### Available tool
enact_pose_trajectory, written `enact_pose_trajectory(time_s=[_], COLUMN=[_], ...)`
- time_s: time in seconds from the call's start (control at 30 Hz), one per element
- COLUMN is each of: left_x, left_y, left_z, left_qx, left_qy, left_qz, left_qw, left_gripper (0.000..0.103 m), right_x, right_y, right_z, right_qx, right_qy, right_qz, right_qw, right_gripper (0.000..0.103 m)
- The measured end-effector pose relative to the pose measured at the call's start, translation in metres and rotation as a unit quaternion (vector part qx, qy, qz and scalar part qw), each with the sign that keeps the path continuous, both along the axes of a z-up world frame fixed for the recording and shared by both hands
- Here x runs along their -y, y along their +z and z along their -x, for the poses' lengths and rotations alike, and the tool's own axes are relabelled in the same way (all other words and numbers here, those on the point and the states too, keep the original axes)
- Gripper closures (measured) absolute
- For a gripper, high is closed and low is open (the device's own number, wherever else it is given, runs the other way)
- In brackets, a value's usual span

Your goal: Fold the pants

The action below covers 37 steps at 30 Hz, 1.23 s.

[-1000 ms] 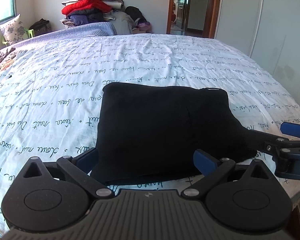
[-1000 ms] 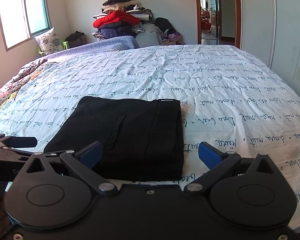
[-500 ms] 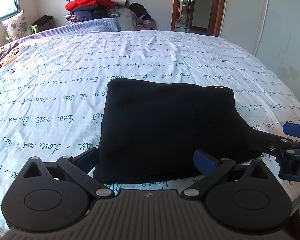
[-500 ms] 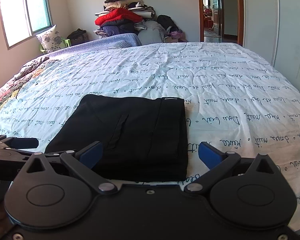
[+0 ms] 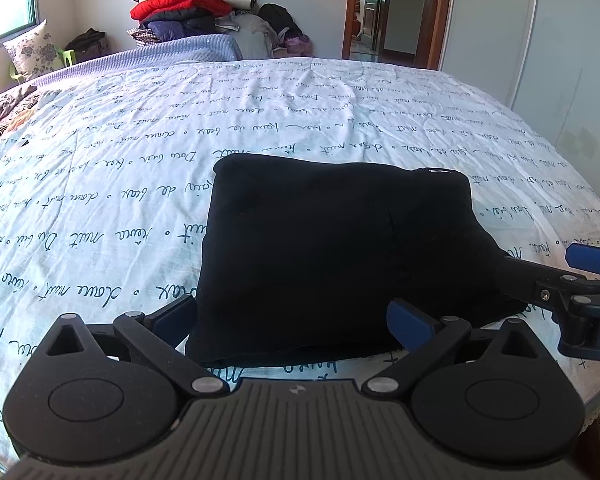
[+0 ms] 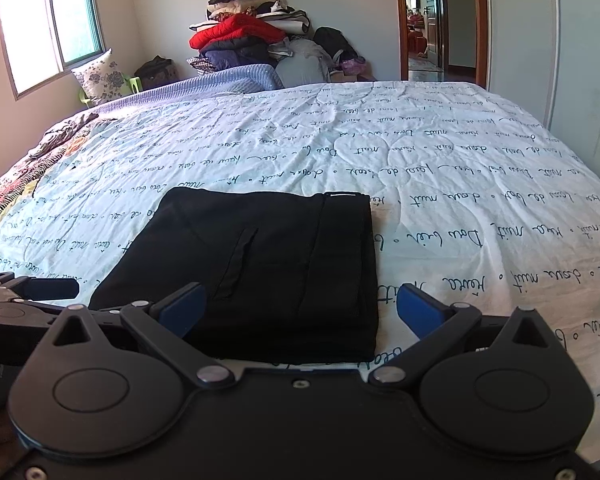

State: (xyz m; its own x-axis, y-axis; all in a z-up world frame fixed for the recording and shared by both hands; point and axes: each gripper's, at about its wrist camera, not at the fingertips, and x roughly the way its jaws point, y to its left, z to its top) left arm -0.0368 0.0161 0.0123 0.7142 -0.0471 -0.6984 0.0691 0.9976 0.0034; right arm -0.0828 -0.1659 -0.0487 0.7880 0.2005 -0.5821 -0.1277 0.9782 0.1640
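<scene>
While both tools sit at the near edge of the bed, neither one grips anything. The left tool has its 2 blue-padded fingers spread wide, with the near hem of the folded pants lying between them; whether the pads touch the cloth cannot be told. The right tool is likewise spread apart, its 2 blue fingers straddling the near right part of the same garment. In the left wrist view, the right tool shows at the right border, just beside the pants' near right corner, and a white letter "D" can be read on its body; the rest is cut off.

These black pants are folded into a compact rectangle that lies flat on the bed near its front edge. A small white tag shows at the far right corner, and a slit pocket runs down the top layer.

Under them lies a pale quilt printed with rows of dark cursive script, seen upside down; words such as "douce nuit" seem to repeat, though not surely legible. At the far end sits a pile of clothes with a red jacket, a floral pillow and a window. An open doorway stands at the right.
</scene>
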Motion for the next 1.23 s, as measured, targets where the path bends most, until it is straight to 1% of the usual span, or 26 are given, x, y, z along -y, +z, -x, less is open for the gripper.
enact_pose_trajectory(time_s=[0.67, 0.77, 0.87, 0.9, 1.0, 1.07, 1.13, 1.17, 1.23], left_x=[0.000, -0.002, -0.008, -0.009, -0.008, -0.003, 0.001, 0.003, 0.006], left_y=[-0.002, -0.002, -0.002, -0.002, 0.001, 0.005, 0.005, 0.005, 0.003], left_z=[-0.003, -0.003, 0.000, 0.002, 0.011, 0.016, 0.017, 0.017, 0.014], left_qx=[-0.007, -0.007, 0.006, 0.013, 0.035, 0.048, 0.050, 0.050, 0.046], left_qy=[0.000, -0.003, 0.004, 0.007, 0.004, -0.004, -0.010, -0.012, -0.005], left_qz=[0.005, 0.025, 0.057, 0.062, 0.056, 0.048, 0.032, 0.027, 0.007], left_qw=[1.0000, 0.9996, 0.9984, 0.9980, 0.9978, 0.9977, 0.9982, 0.9983, 0.9989], left_gripper=[0.001, 0.001, 0.001, 0.001, 0.002, 0.005, 0.005, 0.003, 0.001], right_x=[0.000, 0.000, 0.001, 0.001, 0.003, 0.004, 0.005, 0.006, 0.006], right_y=[-0.002, -0.002, -0.002, -0.002, -0.002, -0.003, -0.004, -0.004, -0.004], right_z=[-0.002, -0.002, -0.002, -0.002, -0.003, -0.003, -0.003, -0.003, -0.003], right_qx=[-0.002, -0.002, -0.002, -0.002, -0.003, -0.005, -0.006, -0.007, -0.008], right_qy=[0.000, 0.001, 0.000, 0.000, -0.002, -0.004, -0.006, -0.007, -0.009], right_qz=[-0.002, -0.003, -0.003, -0.005, -0.010, -0.015, -0.021, -0.022, -0.020], right_qw=[1.000, 1.000, 1.000, 1.000, 1.000, 1.000, 1.000, 1.000, 1.000], right_gripper=[0.000, 0.000, 0.000, 0.000, 0.000, 0.000, 0.000, 0.000, 0.000])
